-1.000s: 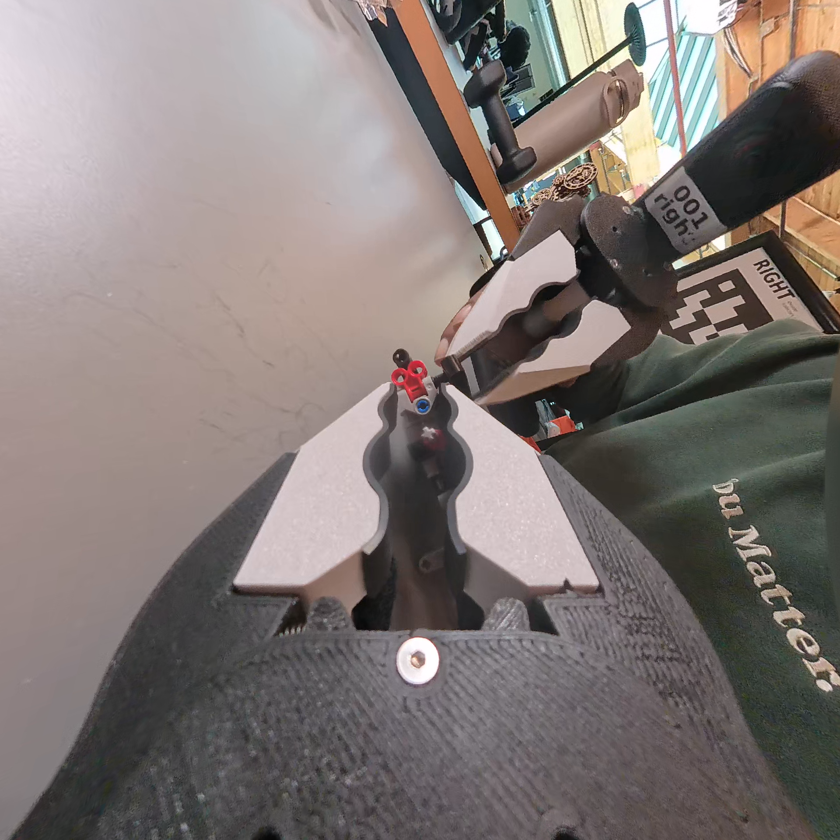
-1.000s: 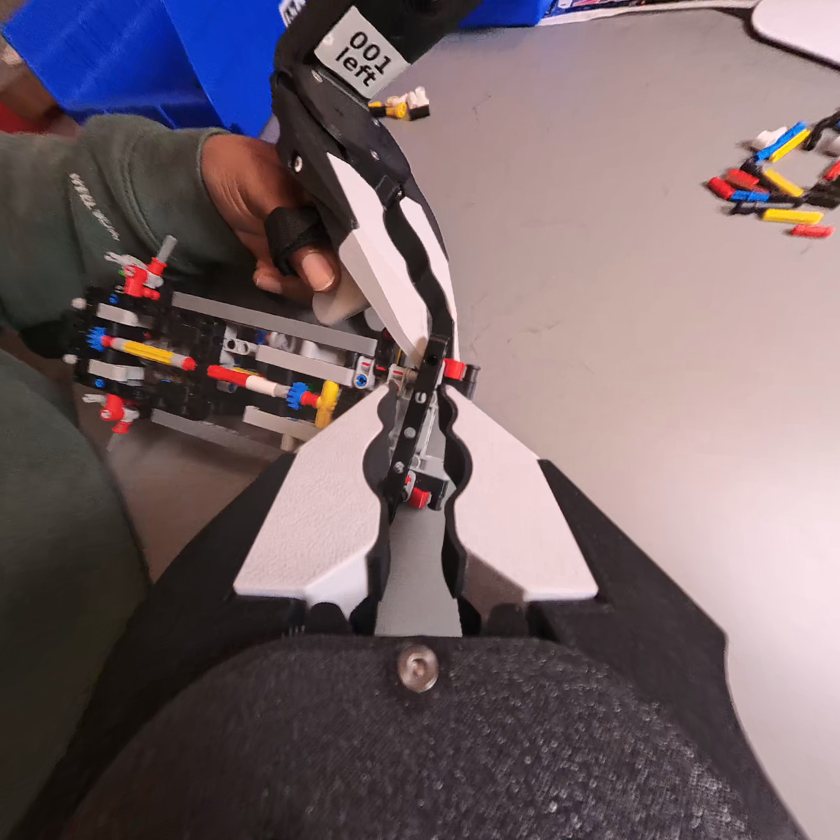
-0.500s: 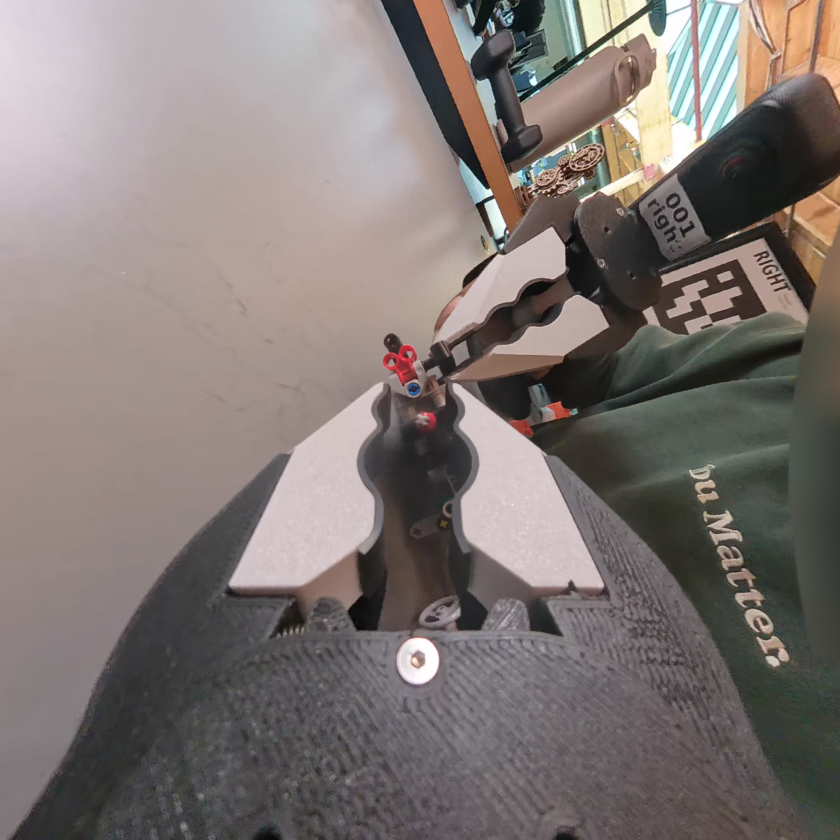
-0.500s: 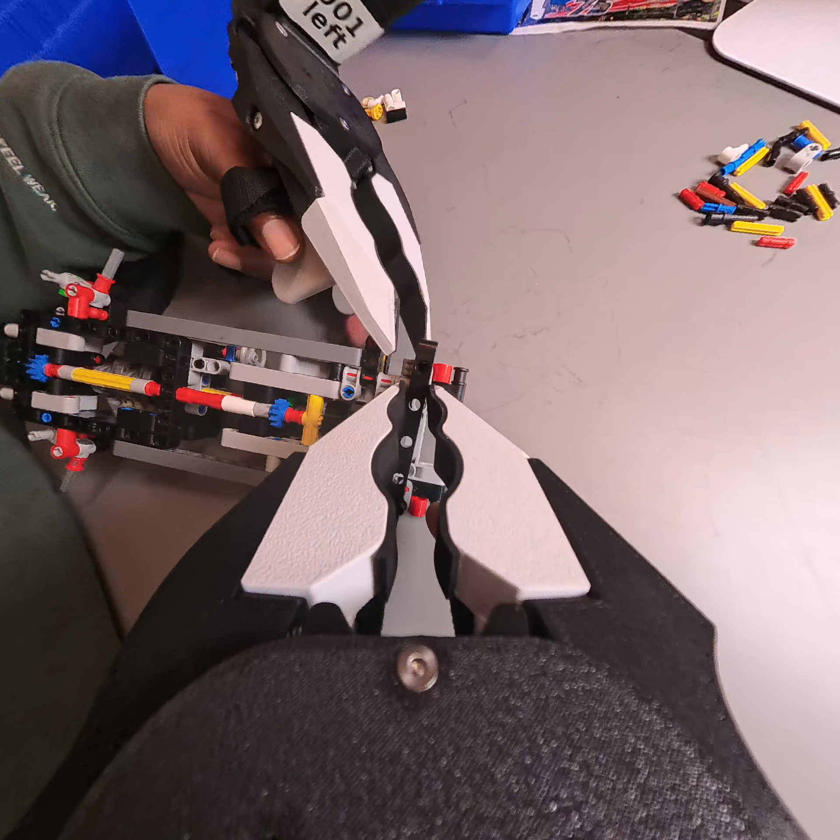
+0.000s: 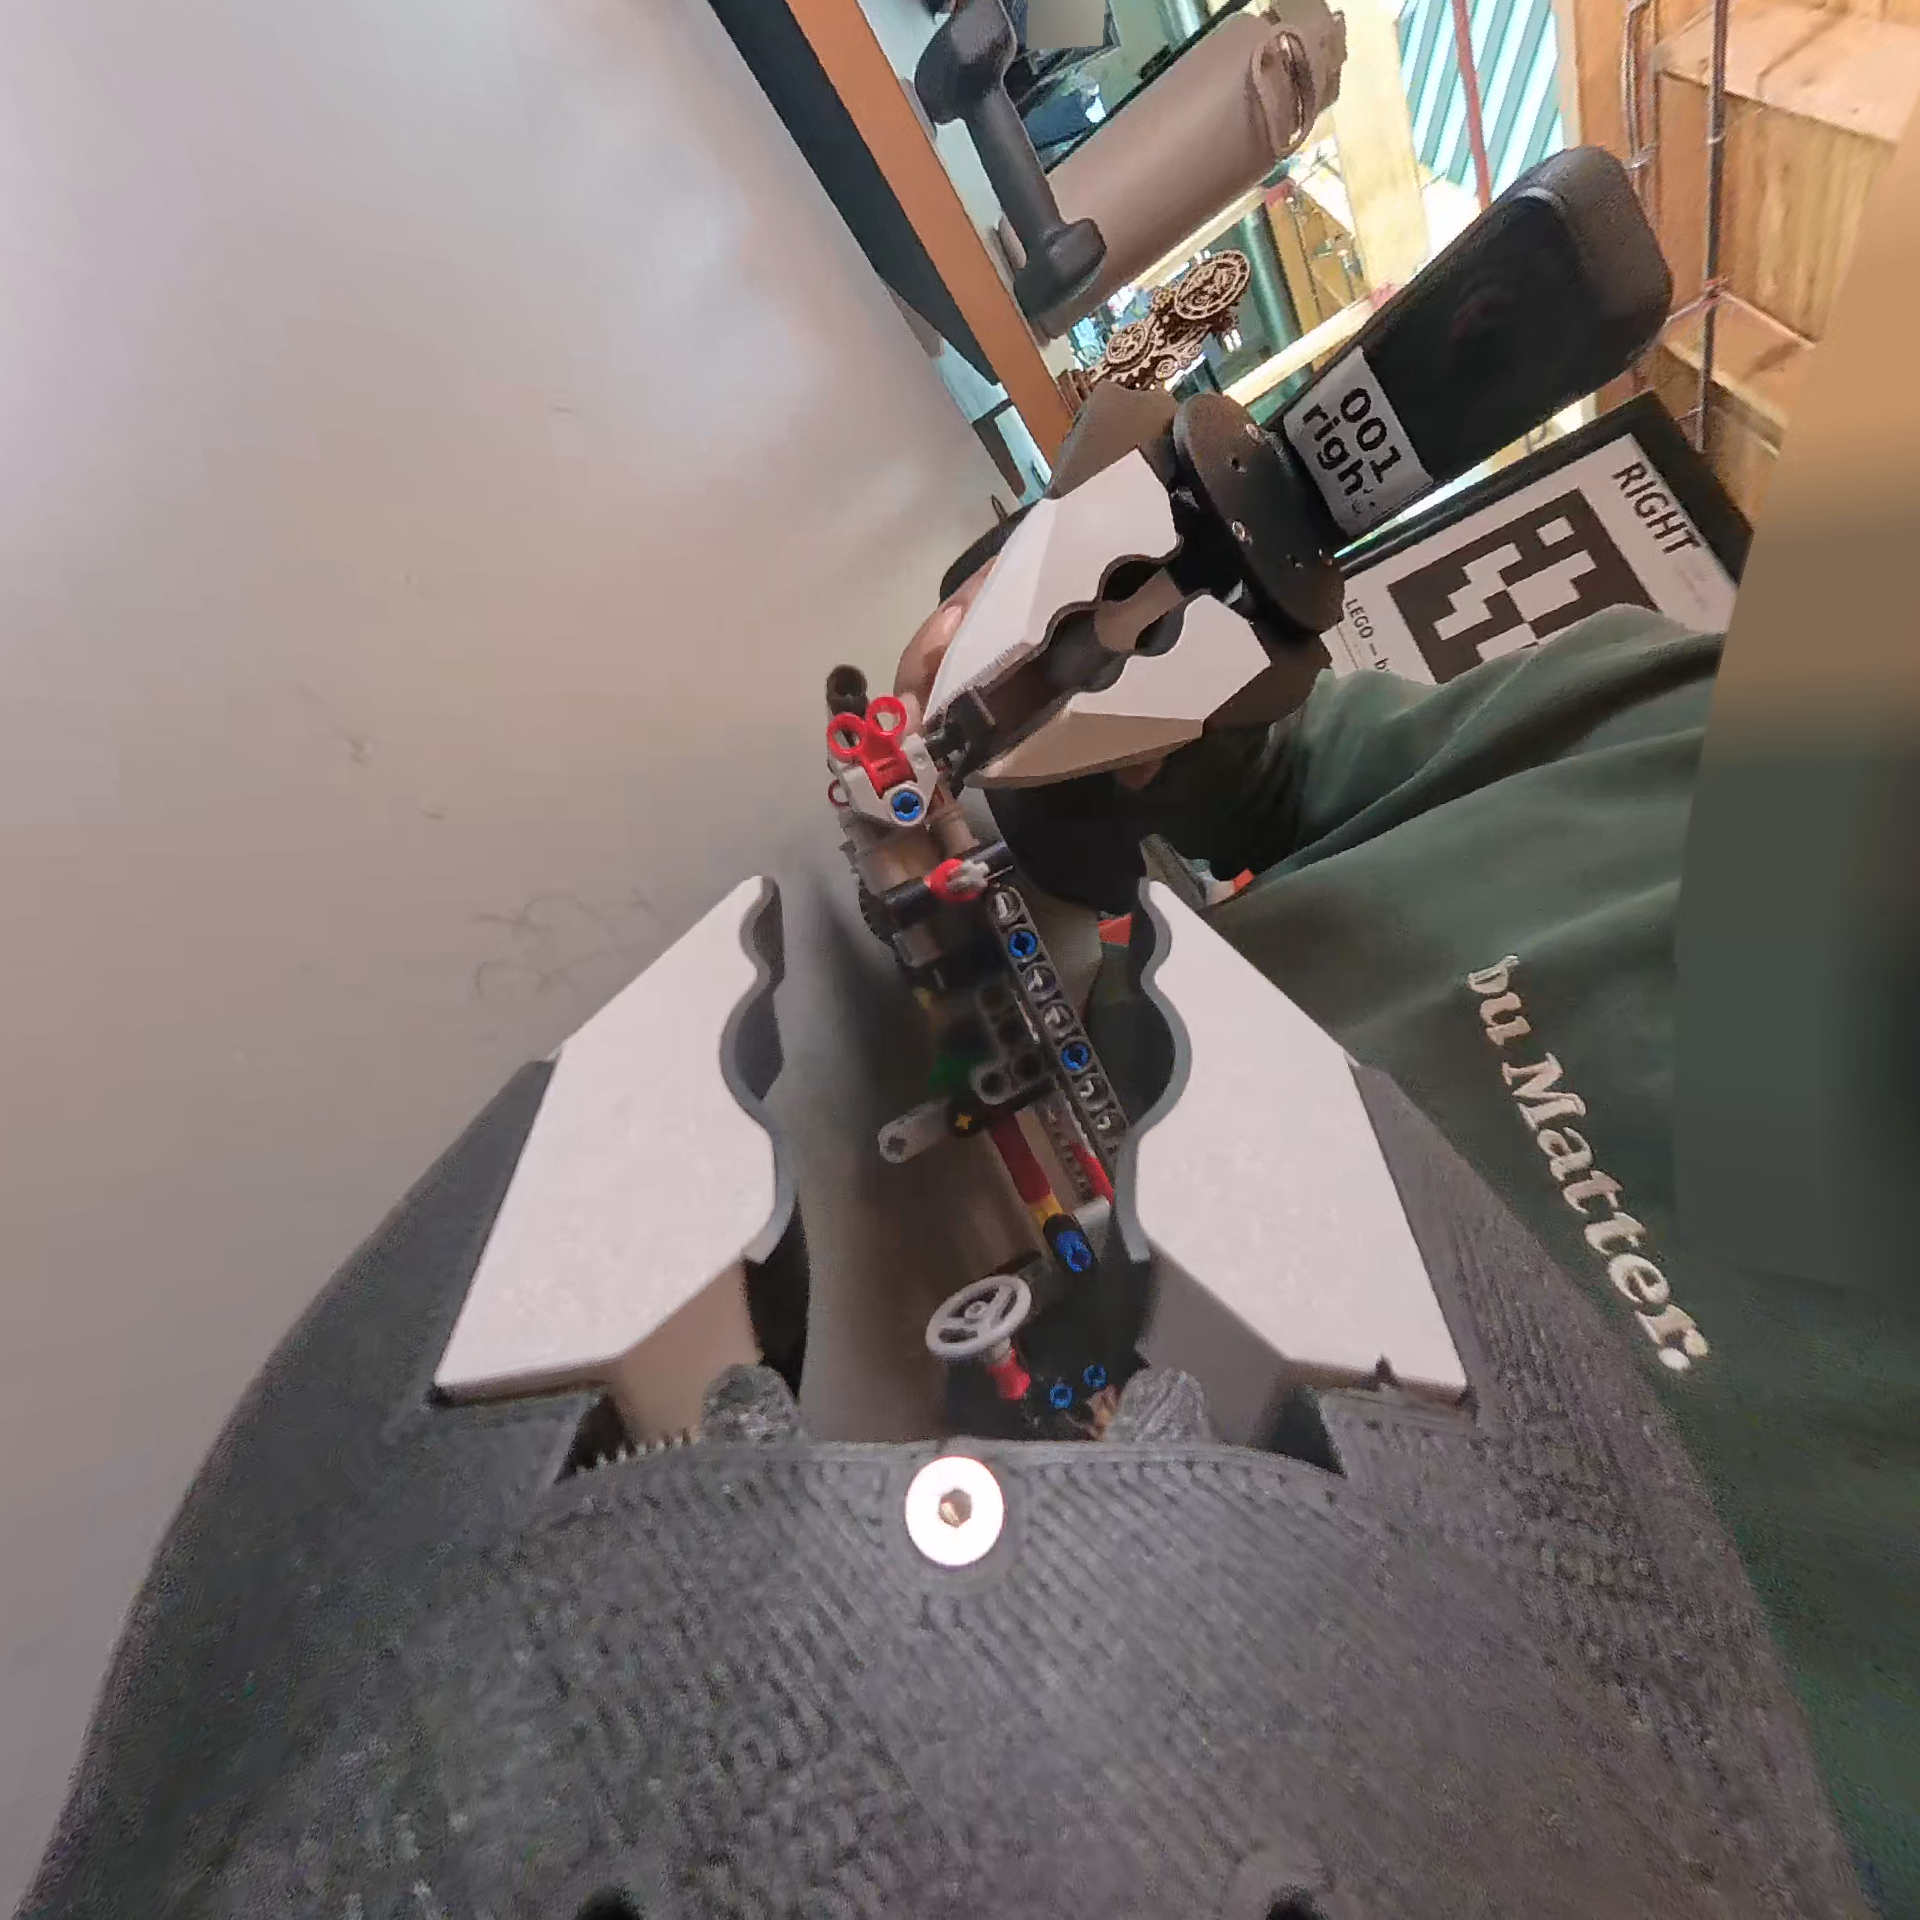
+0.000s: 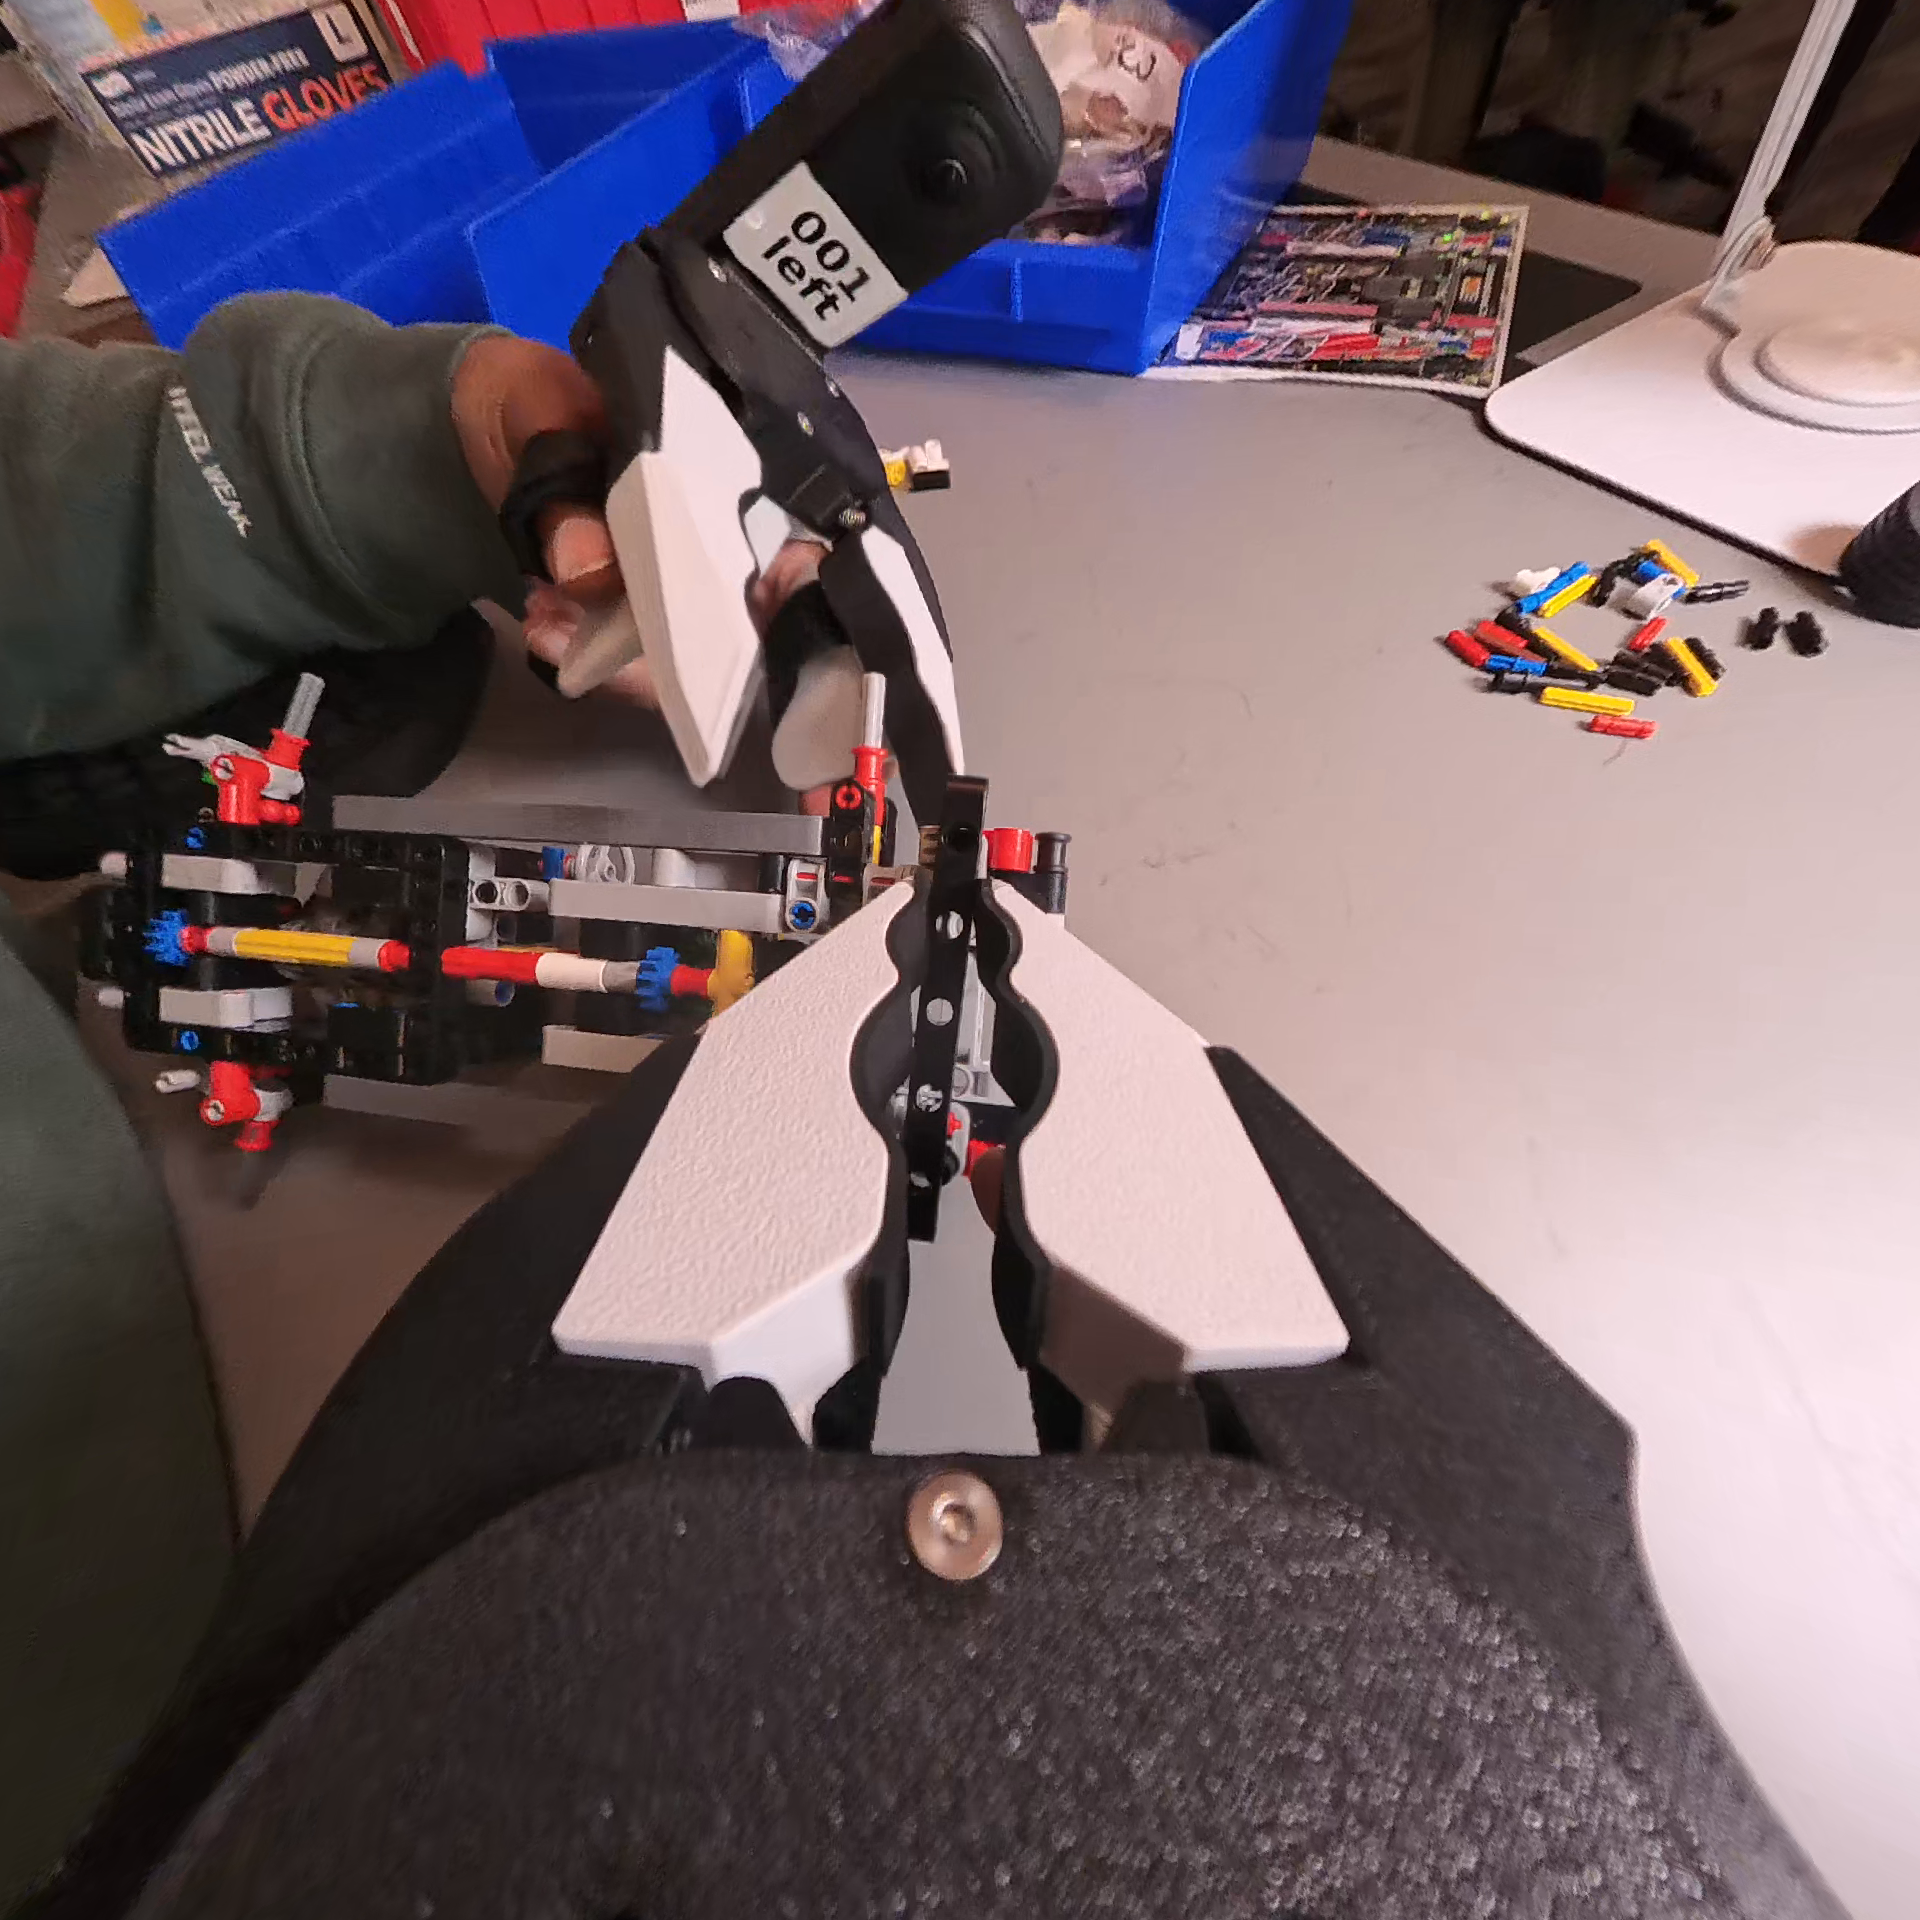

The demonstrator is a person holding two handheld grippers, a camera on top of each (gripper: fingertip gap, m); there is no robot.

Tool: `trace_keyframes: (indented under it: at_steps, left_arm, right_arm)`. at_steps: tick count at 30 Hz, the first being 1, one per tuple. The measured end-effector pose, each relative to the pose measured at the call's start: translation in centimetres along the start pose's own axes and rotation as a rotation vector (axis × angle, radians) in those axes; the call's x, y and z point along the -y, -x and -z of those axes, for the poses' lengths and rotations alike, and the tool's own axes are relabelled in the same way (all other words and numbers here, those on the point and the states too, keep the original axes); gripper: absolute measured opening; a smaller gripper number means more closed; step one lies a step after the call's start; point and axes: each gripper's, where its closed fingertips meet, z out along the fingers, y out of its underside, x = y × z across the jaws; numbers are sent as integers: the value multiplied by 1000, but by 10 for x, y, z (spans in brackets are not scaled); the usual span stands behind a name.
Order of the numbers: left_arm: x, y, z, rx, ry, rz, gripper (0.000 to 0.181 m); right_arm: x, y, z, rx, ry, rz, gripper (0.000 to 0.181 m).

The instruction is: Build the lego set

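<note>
**Lego chassis on grey table, both grippers at its front end**

Lego chassis [image 6: 416, 935] lies flat on the grey table [image 6: 1351, 935], long axis running L–R in the right wrist view, near the person's green sleeve [image 6: 208, 520]. Mostly black and grey beams w/ red, yellow and blue shafts down the middle.

Blue bins [image 6: 520, 208] stand along the far table edge, w/ a printed instruction sheet [image 6: 1361, 301] just beside them. White lamp base [image 6: 1714, 416] sits far right.

Left gripper [image 5: 956, 987] has its jaws spread wide, straddling the chassis w/o touching it; nothing held. In its own view the model [image 5: 1018, 1039] runs lengthwise between the fingers.

Right gripper [image 6: 956, 904] is clamped on a thin black beam [image 6: 940, 997], held upright at the chassis front end, next to a red connector [image 6: 1006, 847]. Left gripper's tips crowd that same corner.

Loose pile of small pins [image 6: 1590, 644] lies well apart to the right. One tiny yellow-white-black piece [image 6: 914, 468] sits behind the left gripper.
</note>
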Motion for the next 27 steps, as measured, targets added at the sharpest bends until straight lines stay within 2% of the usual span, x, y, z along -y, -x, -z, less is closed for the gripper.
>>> trace_keyframes:
  at_steps: [2,4,8,11,15,27]
  left_arm:
    - [0,-2,-8,24,-4,-33,64]
    - [0,-4,-16,44,-7,-64,52]
    - [-8,8,-23,197,47,-204,33]
    - [-14,13,-27,251,68,-218,34]
    - [-22,18,-31,240,73,-166,33]
    - [-30,17,-36,208,52,-69,31]
  right_arm:
    - [1,1,0,-2,-18,6,4]
    - [-1,0,-1,-10,-7,19,4]
    - [-5,3,-2,12,41,12,5]
    - [-13,1,-4,3,121,4,4]
    - [-27,3,-7,16,231,-5,5]
    - [-37,11,-7,133,337,-139,5]
